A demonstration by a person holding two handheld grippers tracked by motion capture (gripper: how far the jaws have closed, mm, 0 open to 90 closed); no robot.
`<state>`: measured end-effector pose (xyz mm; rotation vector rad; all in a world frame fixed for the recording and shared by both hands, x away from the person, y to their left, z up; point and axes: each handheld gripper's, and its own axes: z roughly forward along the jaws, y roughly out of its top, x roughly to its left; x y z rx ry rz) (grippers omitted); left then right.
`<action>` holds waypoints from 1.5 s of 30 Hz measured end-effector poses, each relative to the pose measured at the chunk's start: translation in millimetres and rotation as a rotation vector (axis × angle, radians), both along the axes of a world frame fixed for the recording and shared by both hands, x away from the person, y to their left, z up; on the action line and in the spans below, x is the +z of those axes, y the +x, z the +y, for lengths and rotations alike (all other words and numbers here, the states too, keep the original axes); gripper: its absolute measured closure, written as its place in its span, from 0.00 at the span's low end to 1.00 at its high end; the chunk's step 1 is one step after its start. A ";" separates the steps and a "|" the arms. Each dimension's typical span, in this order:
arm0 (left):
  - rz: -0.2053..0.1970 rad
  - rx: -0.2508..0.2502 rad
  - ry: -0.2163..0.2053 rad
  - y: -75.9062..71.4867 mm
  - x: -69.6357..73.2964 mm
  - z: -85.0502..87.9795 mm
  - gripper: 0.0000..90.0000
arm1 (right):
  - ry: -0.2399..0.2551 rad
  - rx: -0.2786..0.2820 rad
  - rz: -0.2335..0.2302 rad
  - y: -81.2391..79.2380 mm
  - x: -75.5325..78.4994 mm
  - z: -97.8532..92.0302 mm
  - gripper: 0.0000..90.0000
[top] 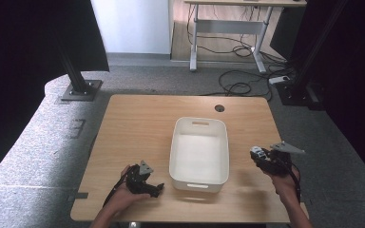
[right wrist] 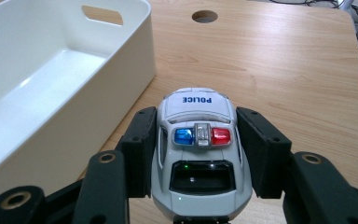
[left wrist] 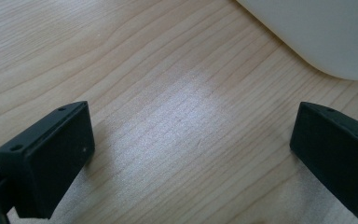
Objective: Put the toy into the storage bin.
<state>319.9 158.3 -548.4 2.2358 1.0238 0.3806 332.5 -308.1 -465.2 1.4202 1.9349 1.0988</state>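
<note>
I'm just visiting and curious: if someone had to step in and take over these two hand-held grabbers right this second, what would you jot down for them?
Right gripper: shut on the toy police car, pads on both its sides, held beside the white bin's right wall, above the wooden table.
Left gripper: open, nothing between its jaws, low over the table near the bin's near-left corner.
Bin: sits mid-table, with nothing in it as far as can be seen.
Done: car picked up.
Left, most likely: carry the car over the rim, set it in the bin, open the jaws. The left gripper might steady the bin if it slides.
</note>
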 end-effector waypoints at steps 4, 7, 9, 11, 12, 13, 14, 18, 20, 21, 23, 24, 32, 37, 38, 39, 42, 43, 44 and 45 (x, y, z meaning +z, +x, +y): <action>0.000 -0.001 0.000 0.0 0.0 -0.1 0.00 | 0.003 0.007 -0.004 -0.6 1.6 3.6 0.56; 0.000 -0.001 0.000 0.0 0.0 -0.2 0.00 | 0.003 0.016 -0.007 -1.2 3.3 6.4 0.56; 0.000 -0.001 0.000 0.0 0.0 -0.2 0.00 | 0.002 0.022 -0.011 -1.6 4.4 8.7 0.56; 0.000 -0.002 0.000 0.1 0.0 -0.1 0.00 | 0.001 0.027 -0.014 -1.9 5.2 10.8 0.56; 0.000 -0.001 0.000 0.0 0.0 -0.2 0.00 | 0.003 0.026 -0.017 -2.0 5.2 11.7 0.56; 0.000 -0.001 0.000 0.1 0.0 -0.1 0.00 | 0.004 0.027 -0.019 -2.0 5.2 12.2 0.56; 0.000 -0.002 0.000 0.1 0.0 -0.1 0.00 | 0.005 0.028 -0.019 -2.1 5.3 12.7 0.56; 0.000 -0.001 0.000 0.1 0.0 -0.1 0.00 | 0.007 0.032 -0.022 -2.3 5.6 14.4 0.56; 0.000 -0.002 0.000 0.1 0.0 -0.1 0.00 | 0.007 0.035 -0.023 -2.5 6.0 15.4 0.56; 0.000 -0.001 0.000 0.1 0.0 -0.2 0.00 | 0.007 0.036 -0.022 -2.6 6.1 16.1 0.56; 0.000 -0.002 0.000 0.1 0.0 -0.1 0.00 | 0.005 0.040 -0.024 -2.5 6.2 17.4 0.56; 0.000 -0.001 0.000 0.0 0.0 -0.2 0.00 | 0.004 0.041 -0.024 -2.5 6.2 18.1 0.56; 0.000 -0.001 0.000 0.1 0.0 -0.1 0.00 | 0.003 0.054 -0.029 -2.8 7.6 23.4 0.56; 0.000 -0.002 0.000 0.1 0.0 -0.1 0.00 | -0.001 0.063 -0.032 -3.3 8.3 27.4 0.56; 0.000 -0.001 0.000 0.1 0.0 -0.1 0.00 | -0.001 0.064 -0.031 -3.3 8.1 28.4 0.56; 0.000 -0.001 0.000 0.1 0.0 -0.1 0.00 | -0.003 0.067 -0.031 -3.2 7.9 29.3 0.56; 0.000 -0.001 0.000 0.1 0.0 -0.2 0.00 | -0.004 0.073 -0.031 -3.1 8.0 31.9 0.56; 0.000 -0.001 0.000 0.1 0.0 -0.1 0.00 | -0.004 0.075 -0.030 -3.1 8.3 32.6 0.56; 0.000 -0.001 0.000 0.1 0.0 -0.2 0.00 | -0.004 0.076 -0.032 -3.1 8.4 33.4 0.56; 0.000 -0.002 0.000 0.1 0.0 -0.3 0.00 | -0.005 0.079 -0.032 -3.1 8.5 34.1 0.56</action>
